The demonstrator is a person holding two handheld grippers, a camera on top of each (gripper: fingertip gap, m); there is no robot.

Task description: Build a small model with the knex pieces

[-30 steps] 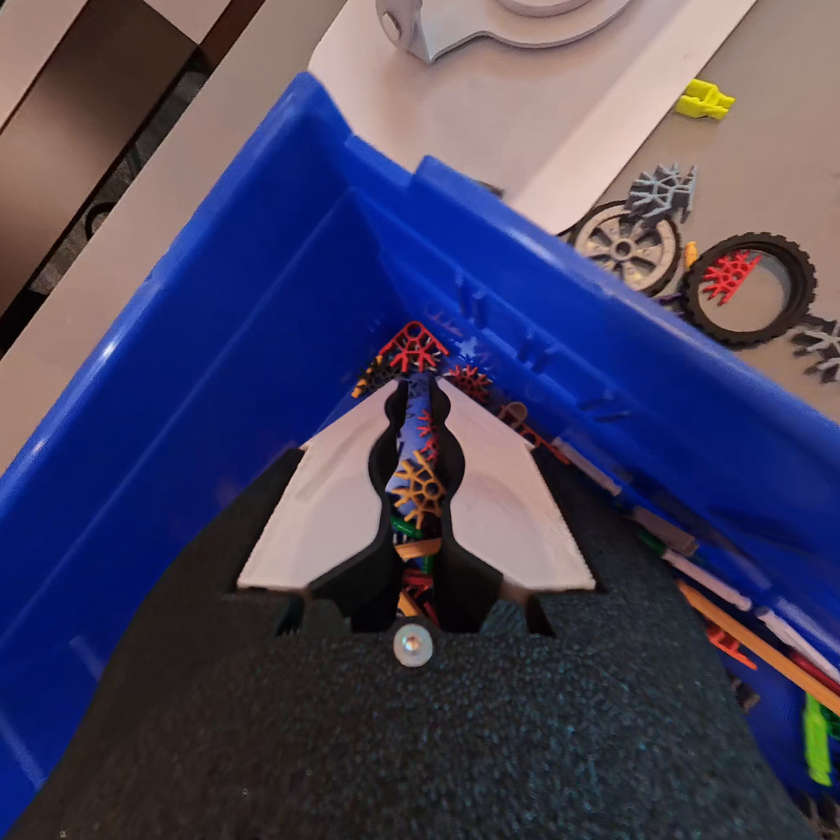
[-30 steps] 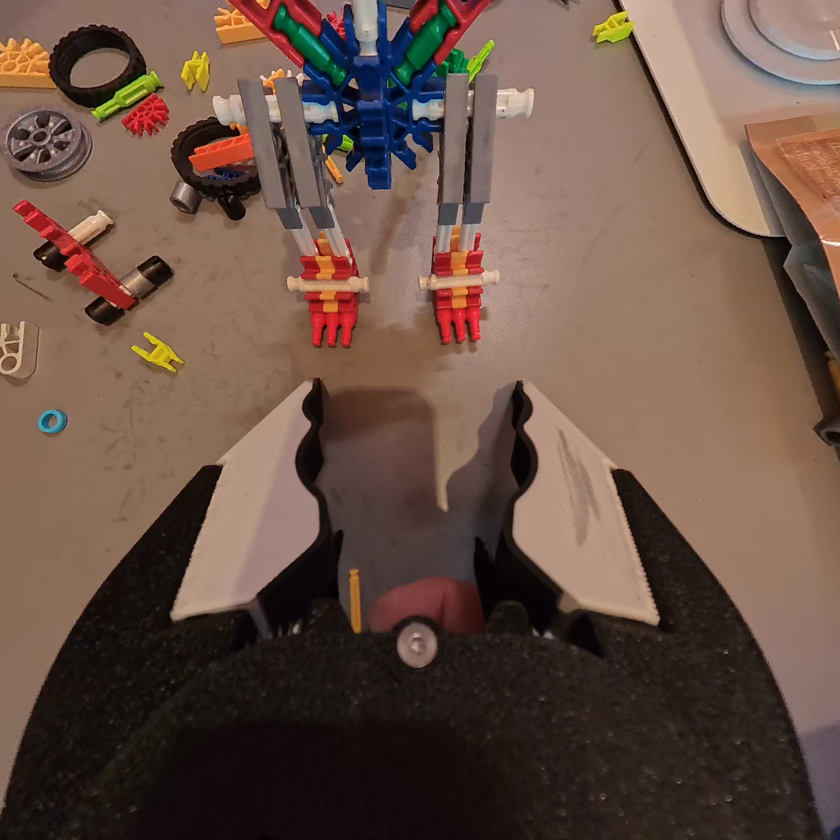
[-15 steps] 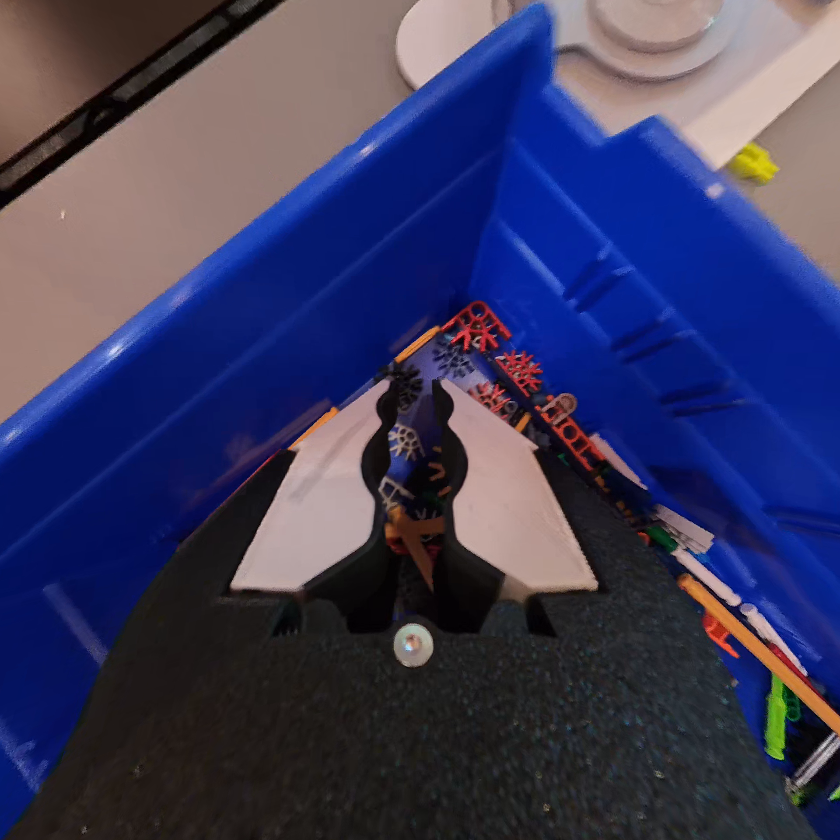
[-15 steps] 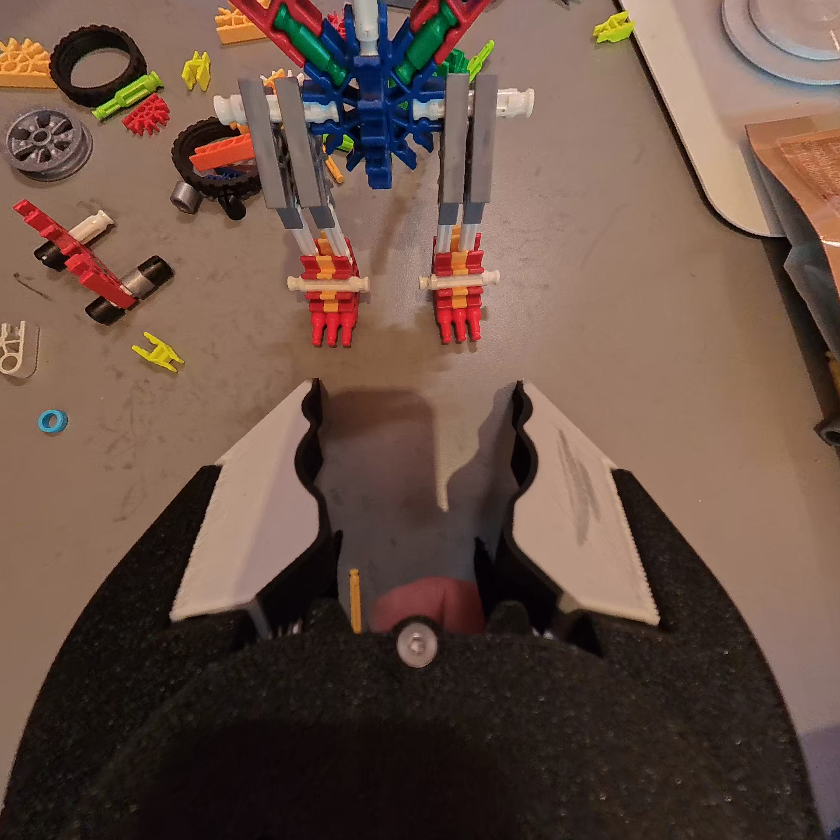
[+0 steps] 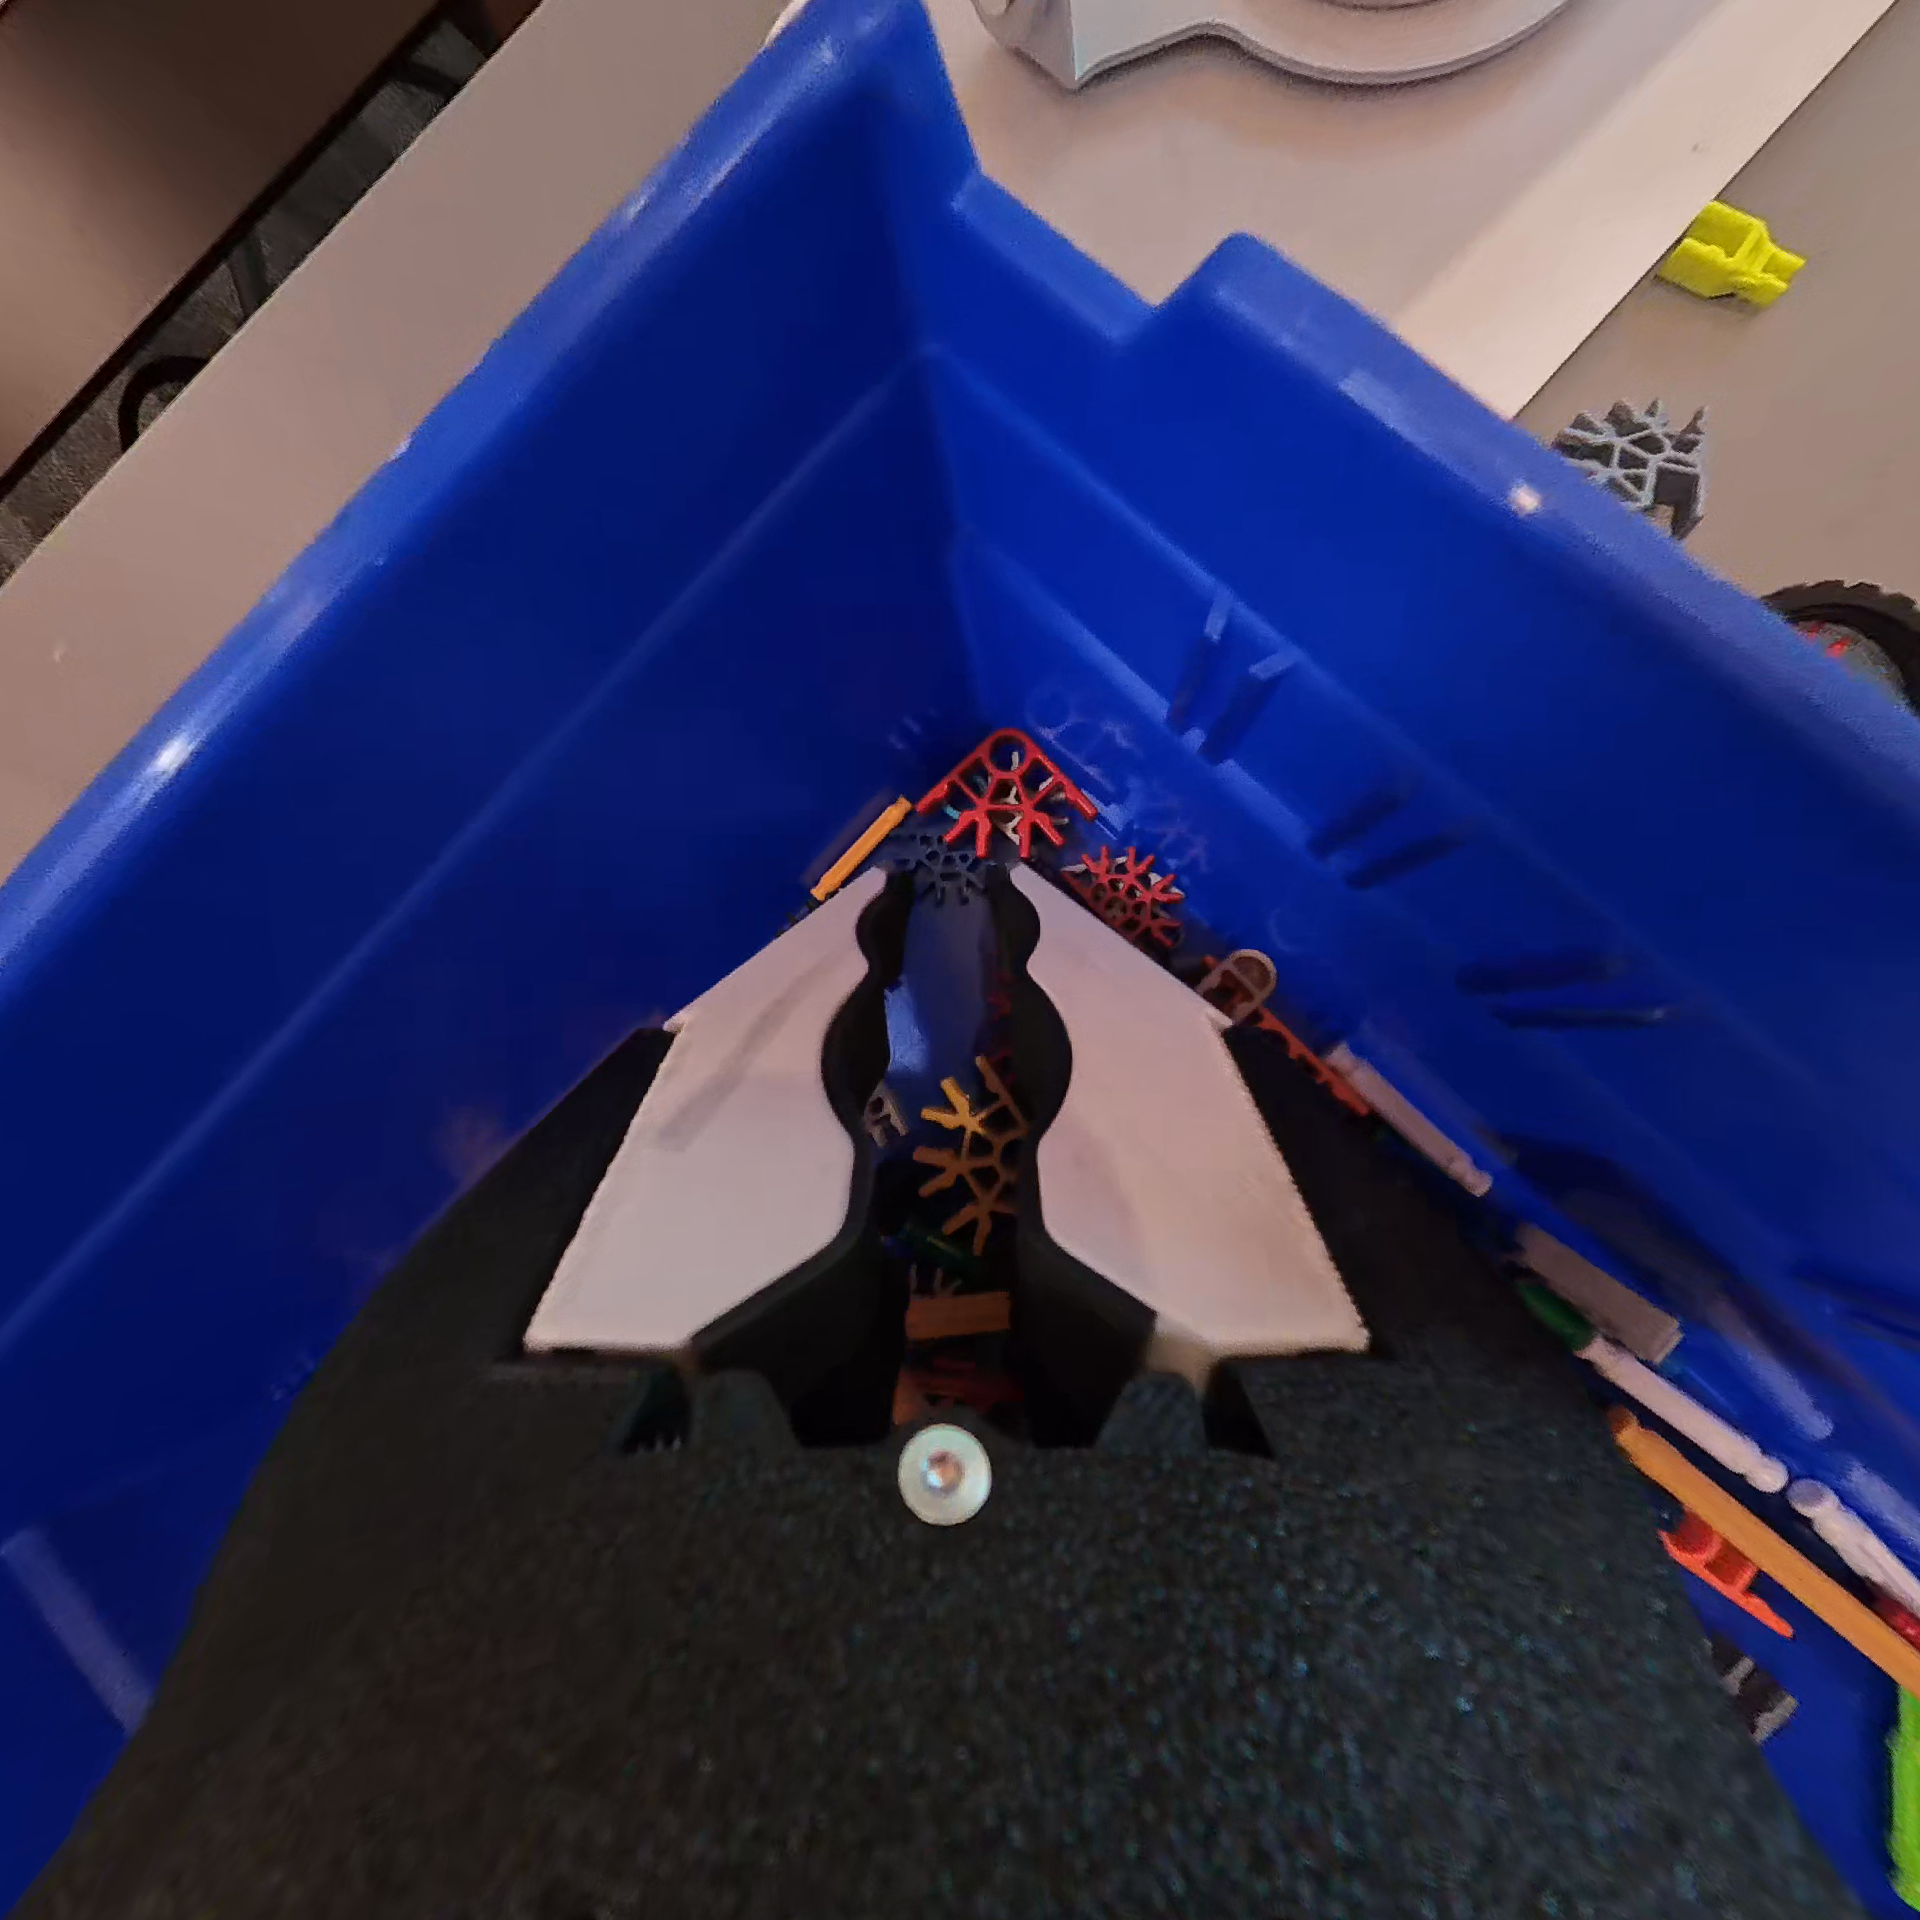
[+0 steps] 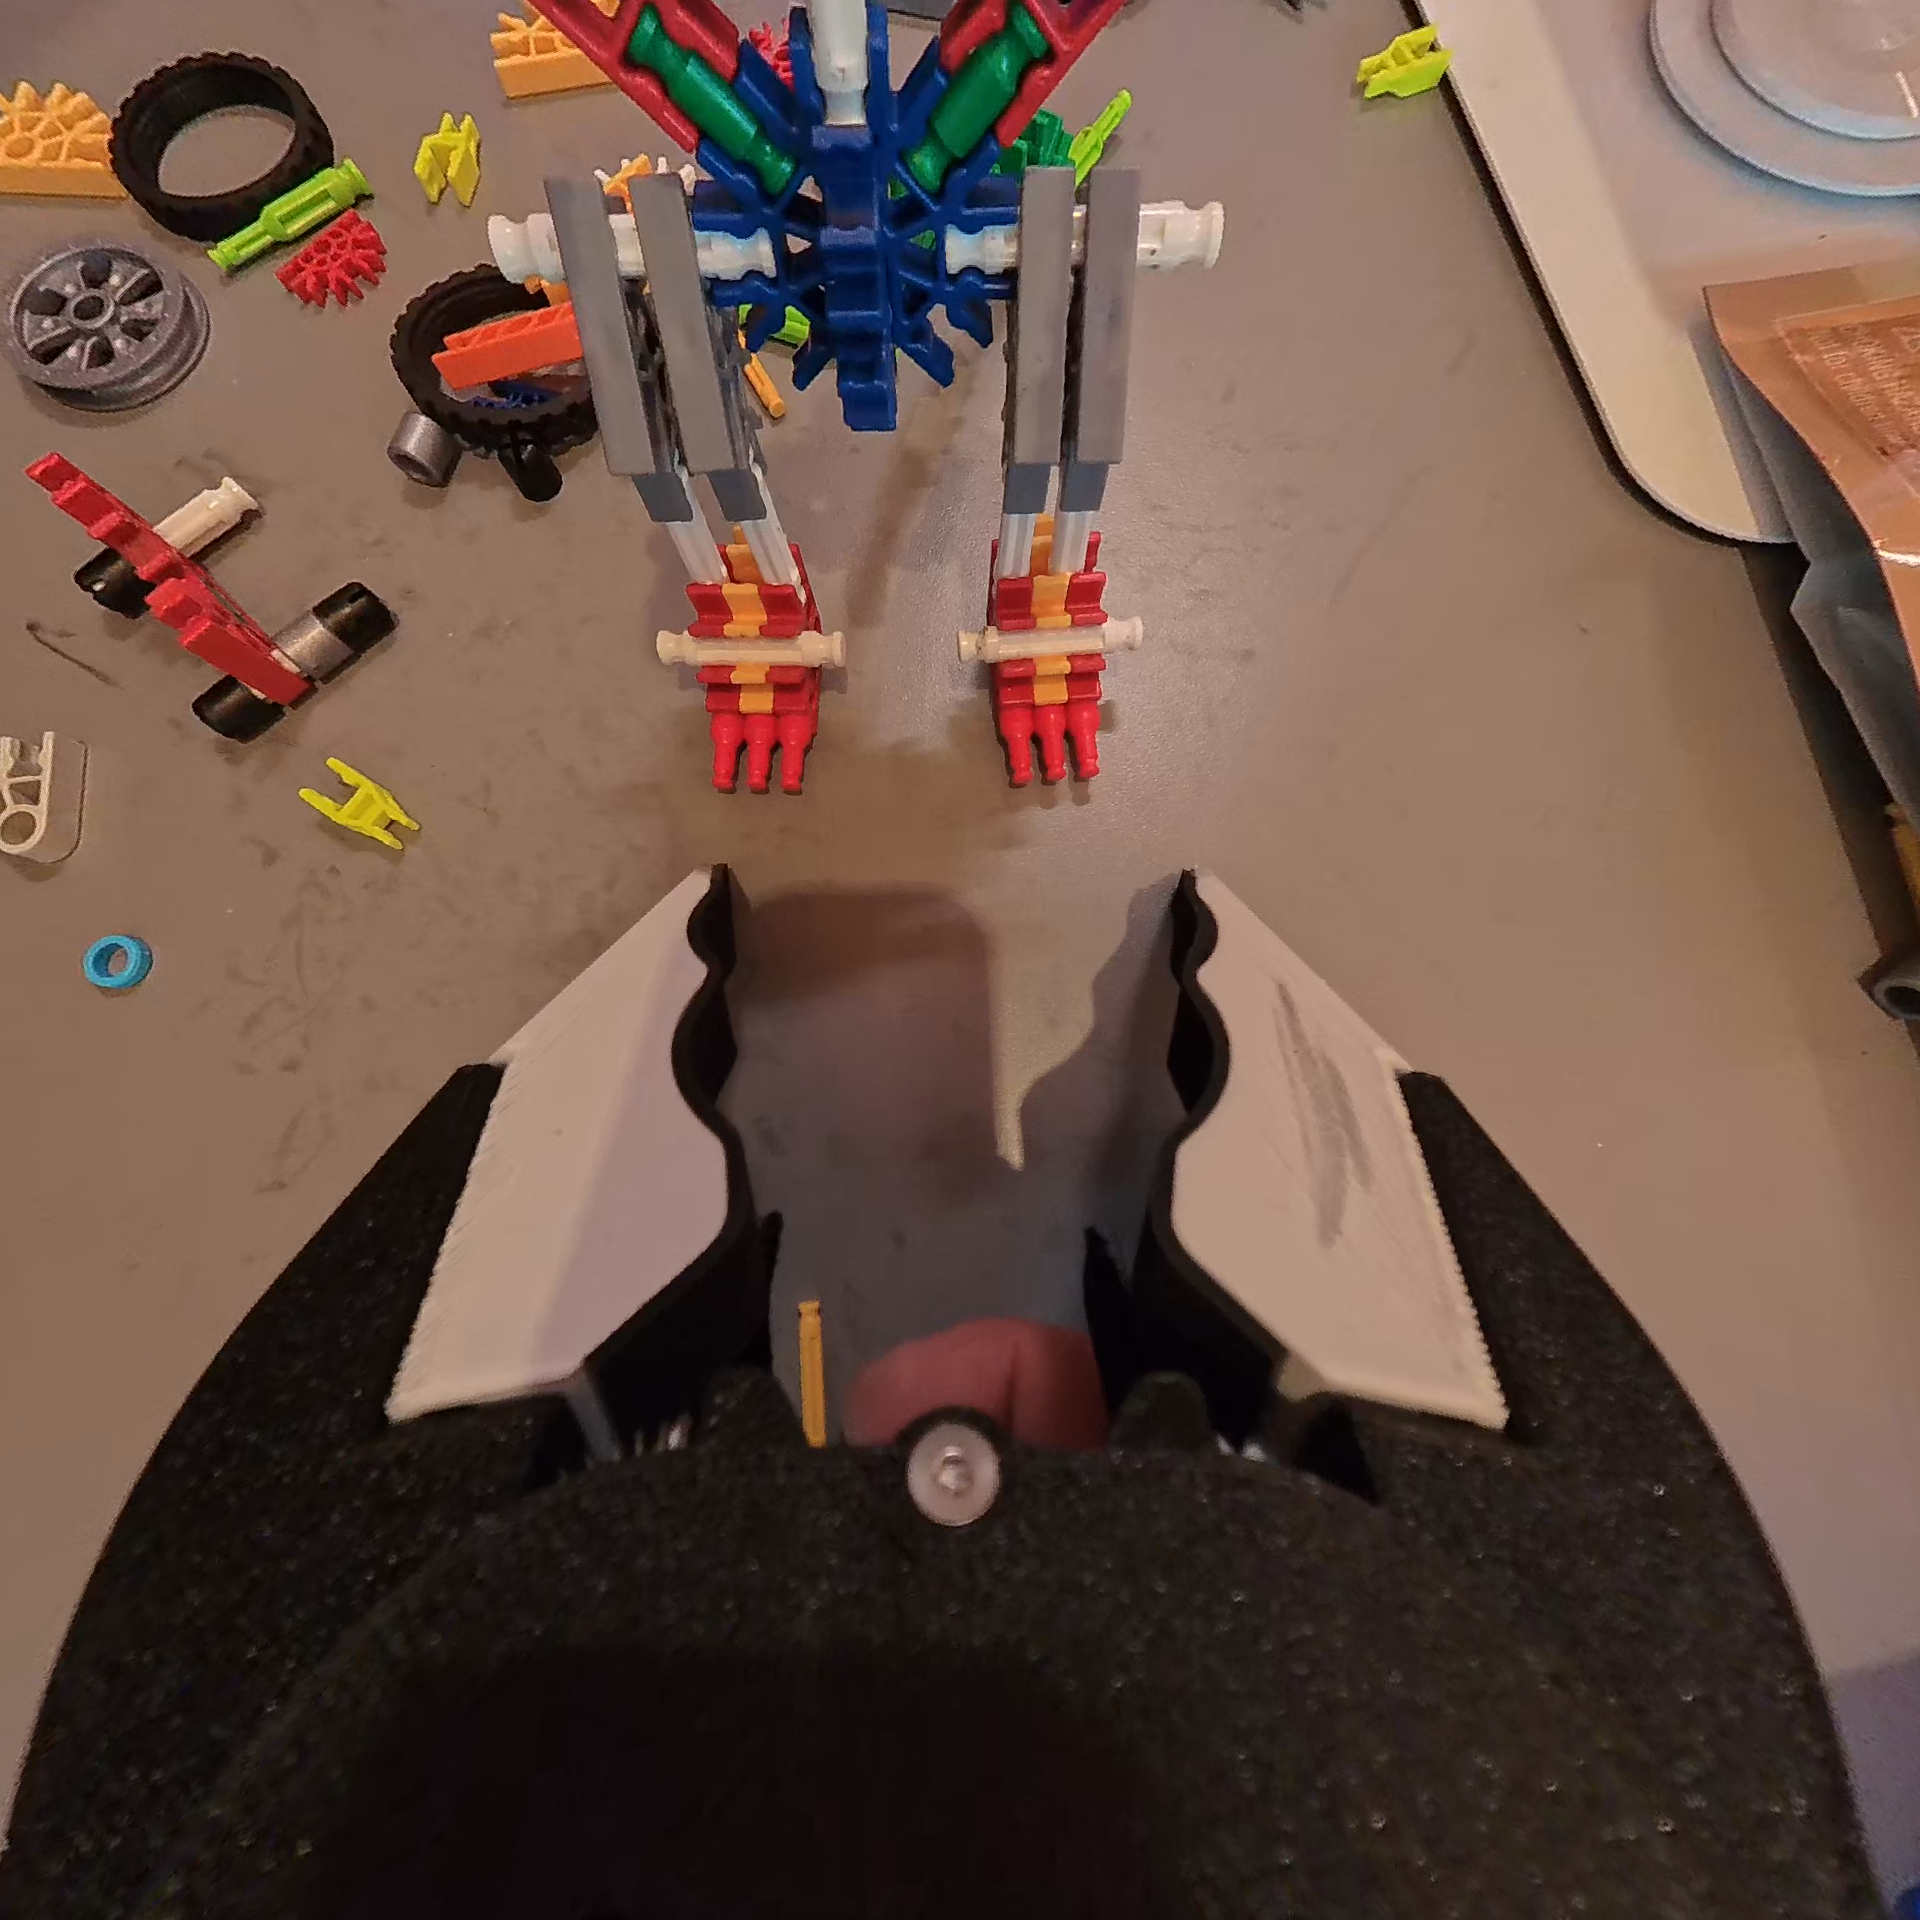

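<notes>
My left gripper reaches down into a corner of a blue plastic bin. Its jaws stand a narrow gap apart with nothing between them. Its tips are just short of a red corner connector and a blue snowflake connector. An orange-brown snowflake connector lies on the bin floor below the gap. My right gripper is open and empty, low over the grey table. It faces a built toy model with grey legs and two red feet.
Rods of several colours lie along the bin's right wall. Loose parts lie left of the model: black tyres, a grey wheel, a red-and-black piece, a yellow clip, a blue ring. A pale tray stands at the right. The tips of one gripper are about 40 cm away from the tips of the other. To the orange-brown snowflake connector: left tips about 5 cm, right tips about 40 cm.
My left gripper has swung about inside the bin and now points into the corner by the red connector. Its jaw gap is unchanged. The right gripper has not moved.
</notes>
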